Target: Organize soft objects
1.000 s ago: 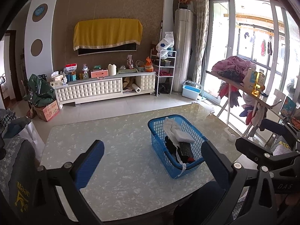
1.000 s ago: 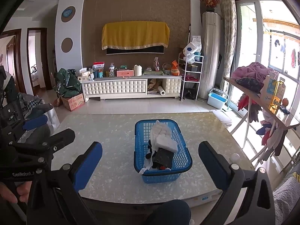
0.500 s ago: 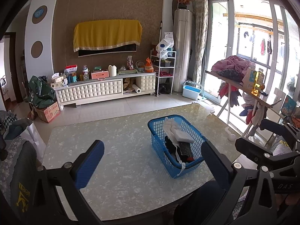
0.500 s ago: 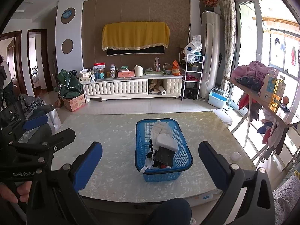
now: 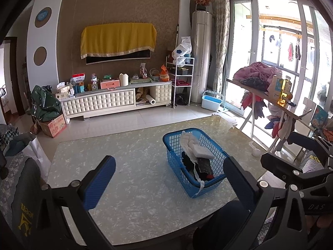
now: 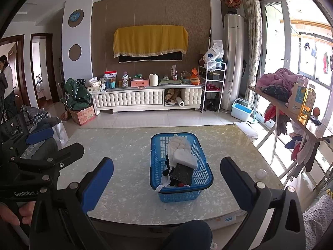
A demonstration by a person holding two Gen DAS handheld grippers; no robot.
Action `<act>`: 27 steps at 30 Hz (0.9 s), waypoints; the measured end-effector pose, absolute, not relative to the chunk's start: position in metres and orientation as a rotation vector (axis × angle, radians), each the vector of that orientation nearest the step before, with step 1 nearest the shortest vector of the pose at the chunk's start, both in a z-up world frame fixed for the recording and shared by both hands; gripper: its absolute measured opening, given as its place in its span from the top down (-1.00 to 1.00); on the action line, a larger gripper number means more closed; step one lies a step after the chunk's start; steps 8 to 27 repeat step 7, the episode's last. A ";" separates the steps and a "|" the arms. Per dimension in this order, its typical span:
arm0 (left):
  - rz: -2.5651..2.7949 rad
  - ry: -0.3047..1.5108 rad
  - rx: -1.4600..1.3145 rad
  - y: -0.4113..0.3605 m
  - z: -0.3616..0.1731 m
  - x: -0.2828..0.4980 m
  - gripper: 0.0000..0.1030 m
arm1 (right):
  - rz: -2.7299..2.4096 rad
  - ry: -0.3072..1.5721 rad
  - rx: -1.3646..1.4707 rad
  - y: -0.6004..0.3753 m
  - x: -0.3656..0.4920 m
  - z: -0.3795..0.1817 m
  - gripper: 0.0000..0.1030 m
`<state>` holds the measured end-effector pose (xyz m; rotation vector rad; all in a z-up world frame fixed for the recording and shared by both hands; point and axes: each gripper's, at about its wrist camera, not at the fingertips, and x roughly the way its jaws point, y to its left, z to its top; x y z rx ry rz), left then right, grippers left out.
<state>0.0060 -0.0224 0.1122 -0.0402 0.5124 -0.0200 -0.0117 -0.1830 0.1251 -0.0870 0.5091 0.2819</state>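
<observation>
Centrally, a marbled desk [image 6: 129,145] carries a blue plastic basket [image 6: 205,177] holding a white sponge [image 6: 185,158], a dark scouring pad [image 6: 181,173] and cloths. Left tool [image 5: 168,179] and right tool [image 6: 166,179] hover wide apart, holding nothing.

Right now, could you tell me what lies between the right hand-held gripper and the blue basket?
Only bare marble tabletop; the right wrist view shows nothing between the right hand-held gripper and blue basket.

Right gripper [image 6: 166,179]: jaws spread wide, empty, above near edge of surface [image 6: 124,145]. Blue basket [image 6: 205,179] centred on surface, containing white cloth [image 6: 180,143], white sponge [image 6: 186,159], dark items. Left gripper [image 6: 41,134] at left, apart from basket.
</observation>
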 end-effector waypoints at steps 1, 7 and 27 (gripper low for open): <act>-0.021 0.513 -0.039 -0.022 0.112 0.006 -0.99 | 0.282 0.509 -0.086 -0.183 -0.012 0.125 -0.99; -0.021 0.514 -0.037 -0.022 0.112 0.005 -0.99 | 0.278 0.514 -0.076 -0.184 -0.014 0.126 -0.99; -0.021 0.514 -0.037 -0.022 0.112 0.005 -0.99 | 0.278 0.514 -0.076 -0.184 -0.014 0.126 -0.99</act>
